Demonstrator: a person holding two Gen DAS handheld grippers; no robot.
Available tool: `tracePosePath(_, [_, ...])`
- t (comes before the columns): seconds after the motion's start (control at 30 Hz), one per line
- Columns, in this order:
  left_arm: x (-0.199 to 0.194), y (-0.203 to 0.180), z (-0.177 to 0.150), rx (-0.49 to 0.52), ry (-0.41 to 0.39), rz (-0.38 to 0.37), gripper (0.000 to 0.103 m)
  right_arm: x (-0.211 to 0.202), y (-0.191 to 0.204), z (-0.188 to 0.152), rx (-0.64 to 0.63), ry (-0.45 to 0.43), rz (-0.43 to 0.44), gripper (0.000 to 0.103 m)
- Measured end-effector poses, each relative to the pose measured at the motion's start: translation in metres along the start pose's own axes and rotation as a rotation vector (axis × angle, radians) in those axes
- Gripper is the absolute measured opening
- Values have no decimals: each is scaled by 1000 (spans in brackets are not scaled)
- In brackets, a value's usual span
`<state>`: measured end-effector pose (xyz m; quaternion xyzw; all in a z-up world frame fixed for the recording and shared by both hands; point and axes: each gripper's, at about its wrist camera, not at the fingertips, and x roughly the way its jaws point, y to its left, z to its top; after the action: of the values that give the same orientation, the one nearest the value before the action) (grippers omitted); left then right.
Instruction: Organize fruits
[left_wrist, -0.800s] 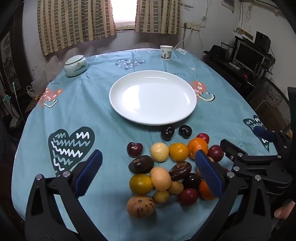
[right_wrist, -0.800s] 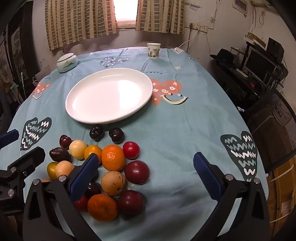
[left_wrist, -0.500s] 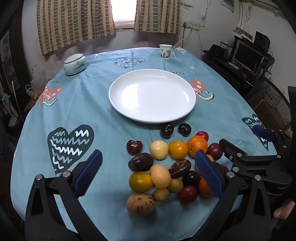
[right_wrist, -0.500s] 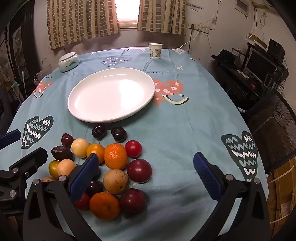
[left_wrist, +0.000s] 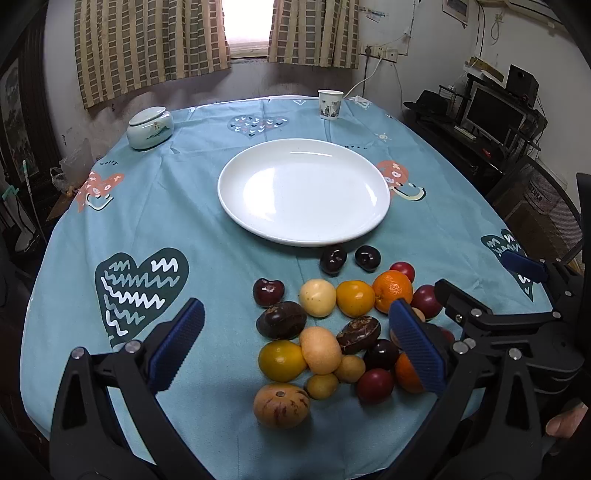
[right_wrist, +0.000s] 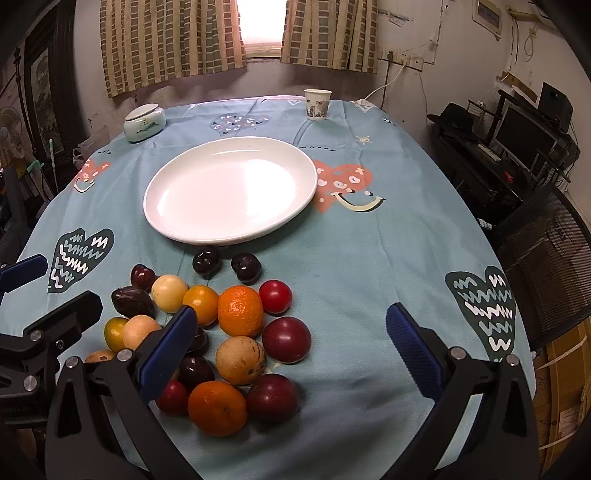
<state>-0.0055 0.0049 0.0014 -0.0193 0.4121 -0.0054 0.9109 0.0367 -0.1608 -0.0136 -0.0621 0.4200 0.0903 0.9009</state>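
Two claws poised above one tabletop (left_wrist: 207, 206) in a blue printed cloth, largest item in view. Next in size: white plate (left_wrist: 303, 190), bare, centred beyond the fruit. Then left claw (left_wrist: 295, 347), released, jaws wide, nothing between them, angled down over the pile's left half. Likewise right claw (right_wrist: 291, 349), released and holding nothing, angled down with its left pad over the pile's middle and its right pad over bare cloth. Then lidded jar (left_wrist: 150, 127) and paper cup (left_wrist: 330, 104), far edge, well apart from the work. Smallest: fruit pile (left_wrist: 332, 332), loose on the cloth just near side of the plate, pieces touching one another; two dark plums (left_wrist: 333, 259) lying nearest the rim.

Step in hand, as judged: first pick, not yet begun; no fruit on the plate.

For a clean pick: start at the pile's edge rather than its crowded middle, e.g. the orange (right_wrist: 240, 312) or the red plum (right_wrist: 286, 339) on the right flank. Pads placed either side of one piece only, closed gently to avoid bruising. Straight lift to keep neighbours from rolling. Like kept with like on the plate.
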Motion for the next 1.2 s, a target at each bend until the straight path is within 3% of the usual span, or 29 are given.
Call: tracePosePath(1.2, [-1,2,-6,-5,8,-5,101,-1,3,-1,-2,-2,-1,102])
